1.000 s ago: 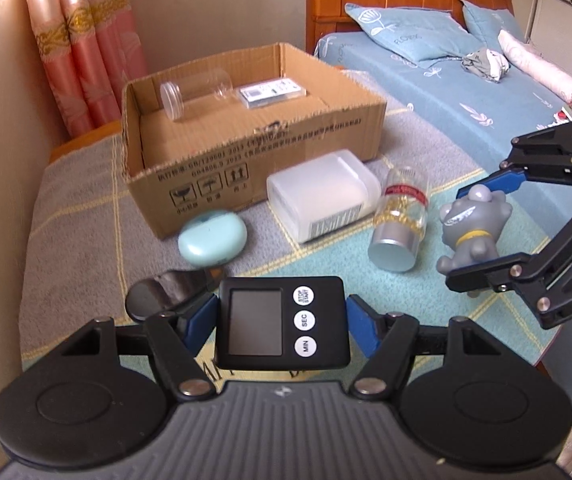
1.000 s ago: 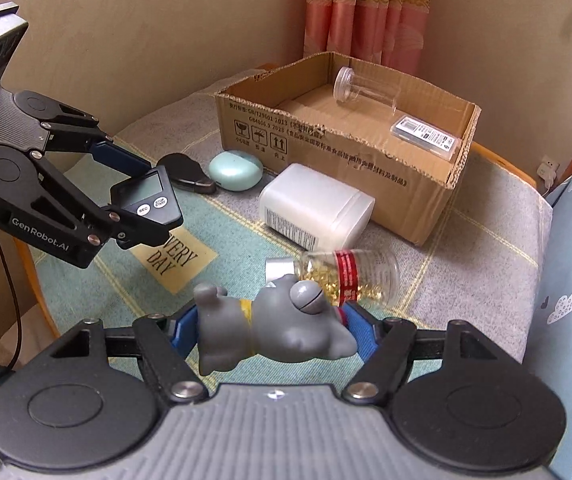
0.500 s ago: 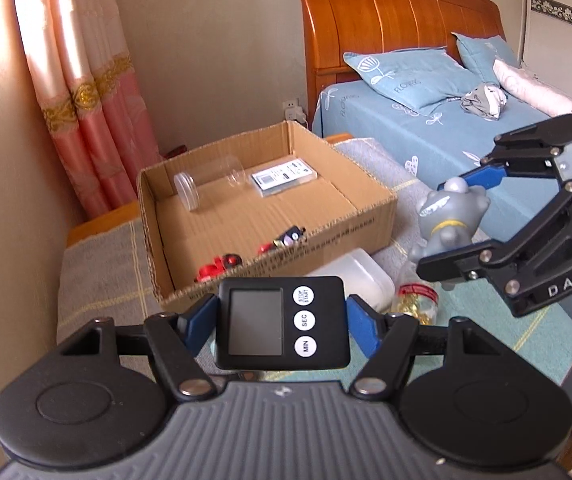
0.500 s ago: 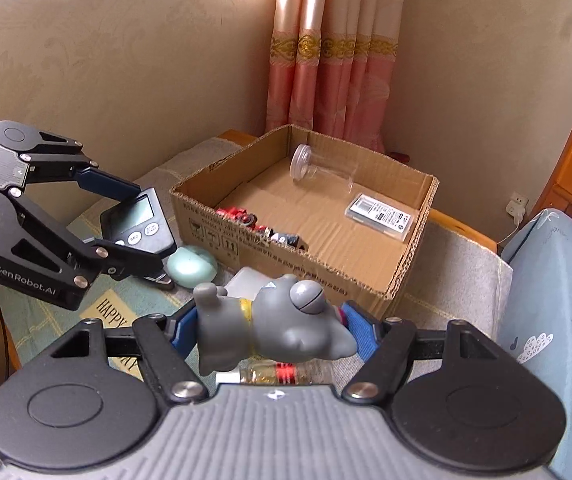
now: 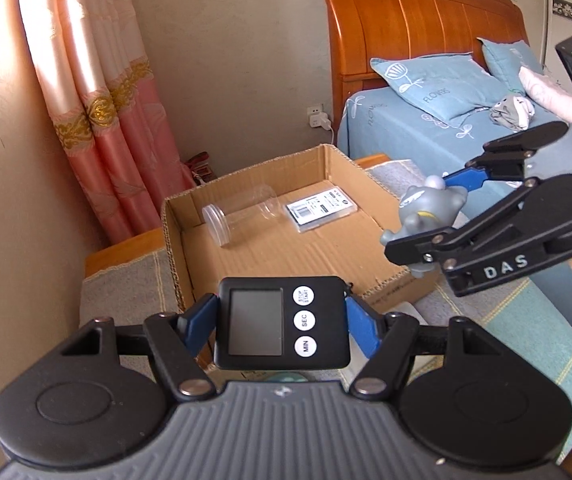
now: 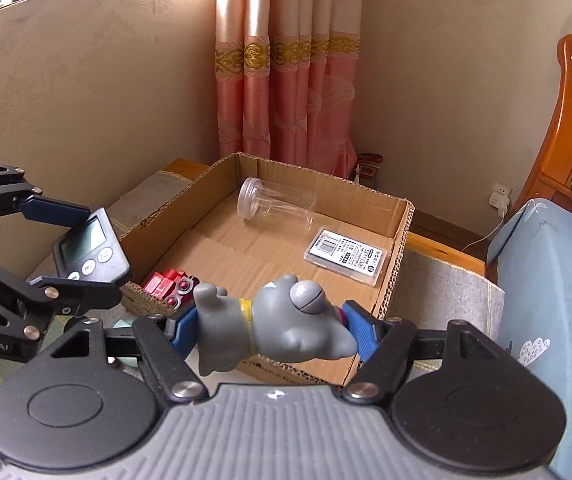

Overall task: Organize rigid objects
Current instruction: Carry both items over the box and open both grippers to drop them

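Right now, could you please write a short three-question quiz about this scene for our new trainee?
1. True or false: the left hand-held gripper is shut on the black digital timer.
2. What does the right hand-held gripper hold? A) a clear jar B) a grey toy figurine C) a red toy car
3. Fill in: the clear plastic jar lies on its side inside the ____.

Key
1. True.
2. B: the grey toy figurine sits crosswise between its blue pads.
3. The cardboard box, beside a flat labelled case.
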Demonstrator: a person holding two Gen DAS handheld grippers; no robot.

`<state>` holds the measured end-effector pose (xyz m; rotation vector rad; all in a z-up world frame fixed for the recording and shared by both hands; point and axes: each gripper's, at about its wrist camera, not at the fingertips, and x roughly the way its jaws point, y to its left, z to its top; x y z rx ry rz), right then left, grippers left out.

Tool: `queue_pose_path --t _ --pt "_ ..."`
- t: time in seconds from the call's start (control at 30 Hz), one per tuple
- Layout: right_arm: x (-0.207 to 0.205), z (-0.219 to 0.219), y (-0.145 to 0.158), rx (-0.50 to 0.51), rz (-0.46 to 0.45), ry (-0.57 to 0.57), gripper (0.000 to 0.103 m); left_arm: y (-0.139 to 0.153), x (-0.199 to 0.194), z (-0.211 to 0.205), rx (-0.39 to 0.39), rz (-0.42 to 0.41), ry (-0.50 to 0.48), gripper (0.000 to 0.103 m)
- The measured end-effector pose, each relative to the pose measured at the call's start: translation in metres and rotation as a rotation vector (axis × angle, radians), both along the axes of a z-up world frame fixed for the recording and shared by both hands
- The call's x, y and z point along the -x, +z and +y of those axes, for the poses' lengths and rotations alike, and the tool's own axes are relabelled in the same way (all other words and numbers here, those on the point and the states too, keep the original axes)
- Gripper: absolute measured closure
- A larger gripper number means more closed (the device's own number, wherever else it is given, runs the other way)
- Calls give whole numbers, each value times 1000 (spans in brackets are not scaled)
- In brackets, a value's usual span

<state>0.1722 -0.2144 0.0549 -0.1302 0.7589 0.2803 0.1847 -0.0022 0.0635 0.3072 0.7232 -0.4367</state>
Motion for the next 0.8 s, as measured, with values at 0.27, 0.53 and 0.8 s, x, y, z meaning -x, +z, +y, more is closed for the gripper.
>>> queue_pose_path --t 0.27,0.53,0.8 --pt "-17 -5 -3 -15 -8 -30 0 2 -21 -5 -21 5 28 34" --pt "2 -5 1 -22 16 -22 0 3 -45 -9 -12 22 54 34" --pt "24 3 7 3 10 -11 0 7 -78 -18 5 34 87 34"
